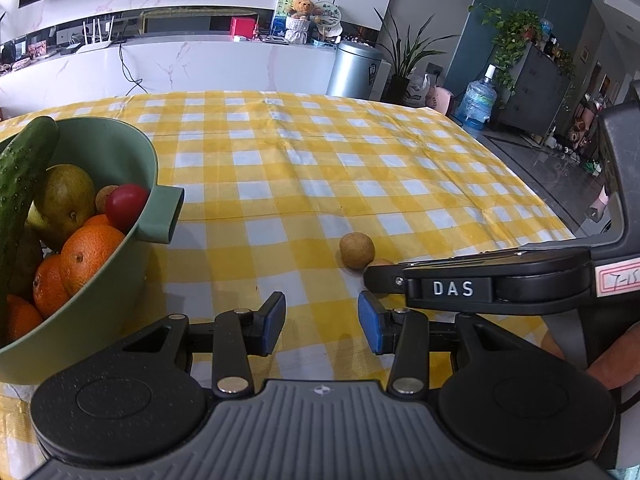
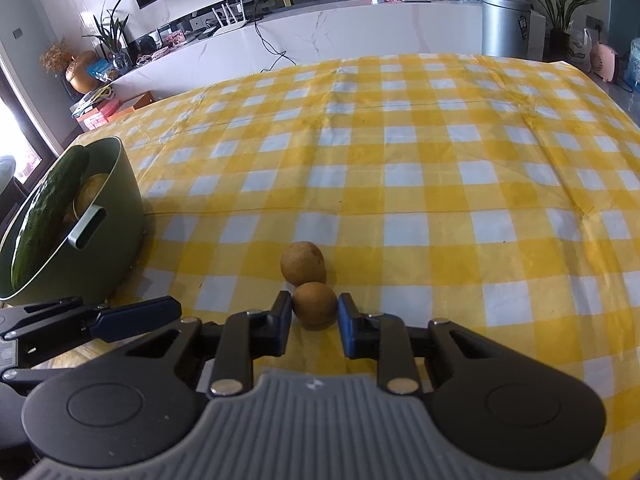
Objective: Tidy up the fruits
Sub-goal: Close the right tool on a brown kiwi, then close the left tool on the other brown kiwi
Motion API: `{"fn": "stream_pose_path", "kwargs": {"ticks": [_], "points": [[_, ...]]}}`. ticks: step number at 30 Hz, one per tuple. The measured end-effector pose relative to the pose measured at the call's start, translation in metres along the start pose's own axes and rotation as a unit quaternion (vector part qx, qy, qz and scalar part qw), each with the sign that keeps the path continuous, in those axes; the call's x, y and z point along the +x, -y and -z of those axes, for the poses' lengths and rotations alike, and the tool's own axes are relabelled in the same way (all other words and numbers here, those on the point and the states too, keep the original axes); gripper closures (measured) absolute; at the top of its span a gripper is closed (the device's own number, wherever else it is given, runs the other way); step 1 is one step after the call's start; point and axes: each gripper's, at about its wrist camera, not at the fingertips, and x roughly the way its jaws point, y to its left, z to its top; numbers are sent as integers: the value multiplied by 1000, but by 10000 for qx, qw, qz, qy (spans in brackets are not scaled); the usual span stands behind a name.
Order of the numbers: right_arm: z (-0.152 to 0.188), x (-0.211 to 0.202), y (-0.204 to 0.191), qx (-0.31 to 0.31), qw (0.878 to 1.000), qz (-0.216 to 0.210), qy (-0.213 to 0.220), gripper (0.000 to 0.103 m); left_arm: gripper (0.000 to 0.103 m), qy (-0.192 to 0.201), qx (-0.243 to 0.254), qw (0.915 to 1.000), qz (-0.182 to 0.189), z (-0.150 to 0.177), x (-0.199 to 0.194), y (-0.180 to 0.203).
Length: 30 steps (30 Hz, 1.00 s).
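Two small round brown fruits lie touching on the yellow checked tablecloth. My right gripper [image 2: 314, 320] is shut on the nearer brown fruit [image 2: 315, 306], one blue pad on each side of it. The farther brown fruit [image 2: 303, 263] sits free just beyond. In the left wrist view that free fruit [image 1: 357, 250] shows beside a finger [image 1: 384, 280] of the right gripper, which hides most of the held one. My left gripper [image 1: 322, 322] hangs open over the cloth with nothing between its pads. The green bowl [image 1: 100, 288] at the left holds oranges [image 1: 90, 258], a cucumber [image 1: 20, 184] and a red tomato [image 1: 126, 206].
The bowl [image 2: 108, 264] stands left of the right gripper, handle [image 2: 86, 228] pointing toward it. The tablecloth [image 2: 440, 184] stretches bare ahead and to the right. The table's right edge [image 1: 532, 184] drops to a dark floor. A white counter [image 1: 200, 64] and metal bin [image 1: 354, 68] stand beyond.
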Motion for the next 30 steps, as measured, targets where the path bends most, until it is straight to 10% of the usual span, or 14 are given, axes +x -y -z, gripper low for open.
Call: {"fn": "stream_pose_path", "kwargs": {"ticks": [11,30], "points": [[1,-19,50,1416,9882,539,232,82,54,-32,183,9998,13,-19,24,19],[3,-14,61,1744,9841,315,104,81,67,-45,731,9973,-94,-20,61,46]]}}
